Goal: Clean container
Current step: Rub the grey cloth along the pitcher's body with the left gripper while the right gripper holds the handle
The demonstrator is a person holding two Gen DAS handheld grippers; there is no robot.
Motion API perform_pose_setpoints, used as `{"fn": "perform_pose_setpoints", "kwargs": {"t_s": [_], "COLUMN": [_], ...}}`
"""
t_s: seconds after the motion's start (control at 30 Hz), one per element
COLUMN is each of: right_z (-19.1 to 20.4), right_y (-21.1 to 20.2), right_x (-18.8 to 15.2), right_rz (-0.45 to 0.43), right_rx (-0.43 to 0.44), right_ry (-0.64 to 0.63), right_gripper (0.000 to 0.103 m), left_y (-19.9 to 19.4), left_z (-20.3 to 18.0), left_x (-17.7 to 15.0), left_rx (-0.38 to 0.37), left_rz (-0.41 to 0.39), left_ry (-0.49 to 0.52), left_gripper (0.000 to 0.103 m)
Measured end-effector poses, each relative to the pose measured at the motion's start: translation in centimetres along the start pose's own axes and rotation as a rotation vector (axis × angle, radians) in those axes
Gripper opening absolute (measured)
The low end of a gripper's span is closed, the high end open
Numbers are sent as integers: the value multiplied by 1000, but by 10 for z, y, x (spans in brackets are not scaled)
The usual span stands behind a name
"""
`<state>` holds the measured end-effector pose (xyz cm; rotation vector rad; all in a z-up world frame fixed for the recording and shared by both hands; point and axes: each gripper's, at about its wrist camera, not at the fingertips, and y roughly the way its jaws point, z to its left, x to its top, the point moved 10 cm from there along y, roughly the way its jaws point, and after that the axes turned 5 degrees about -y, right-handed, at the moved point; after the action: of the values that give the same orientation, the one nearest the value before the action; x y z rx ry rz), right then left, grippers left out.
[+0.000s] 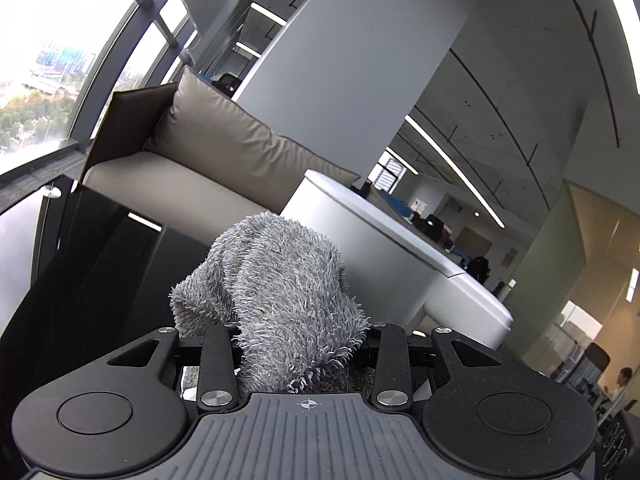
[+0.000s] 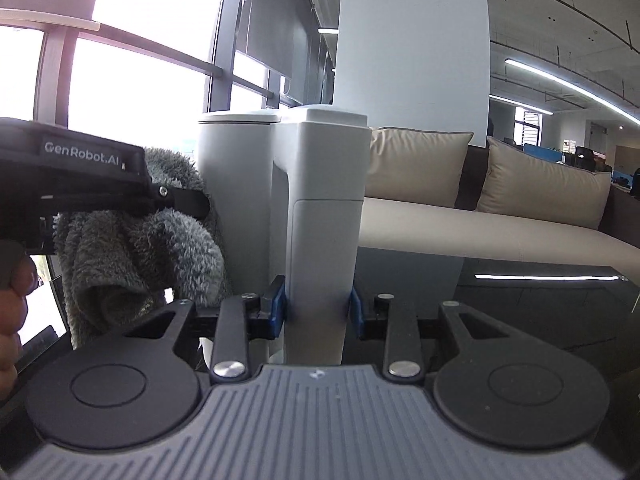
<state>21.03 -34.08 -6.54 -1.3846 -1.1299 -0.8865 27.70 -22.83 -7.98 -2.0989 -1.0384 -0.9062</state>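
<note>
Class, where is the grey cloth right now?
The grey cloth is clamped in the left gripper, just left of the white container in the right wrist view.

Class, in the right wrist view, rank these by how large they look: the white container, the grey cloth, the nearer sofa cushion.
1. White container, largest, though it sits closest to the camera, held by its handle in the right tongs.
2. Grey cloth, held in the left tongs.
3. Nearer sofa cushion; it is farther off, so unsure.

White container (image 2: 240, 184) on glossy black table (image 2: 520, 312)
</note>
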Motion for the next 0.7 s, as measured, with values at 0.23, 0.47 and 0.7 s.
{"fn": "perform_pose_setpoints", "kwargs": {"t_s": [0.23,0.47,0.7], "right_z": [-8,-11,-10], "right_y": [11,16,19], "right_x": [1,3,5], "right_rz": [-4,-7,-6], "right_rx": [4,15,21], "right_ry": [5,11,10], "right_gripper": [33,33,33], "left_y": [-14,-9,17], "left_z": [-14,-6,35], "left_x": [10,1,-23], "left_rx": [-41,-21,90], "left_rz": [-55,-35,56], "left_ry": [-19,-52,-122], "left_gripper": [32,33,33]}}
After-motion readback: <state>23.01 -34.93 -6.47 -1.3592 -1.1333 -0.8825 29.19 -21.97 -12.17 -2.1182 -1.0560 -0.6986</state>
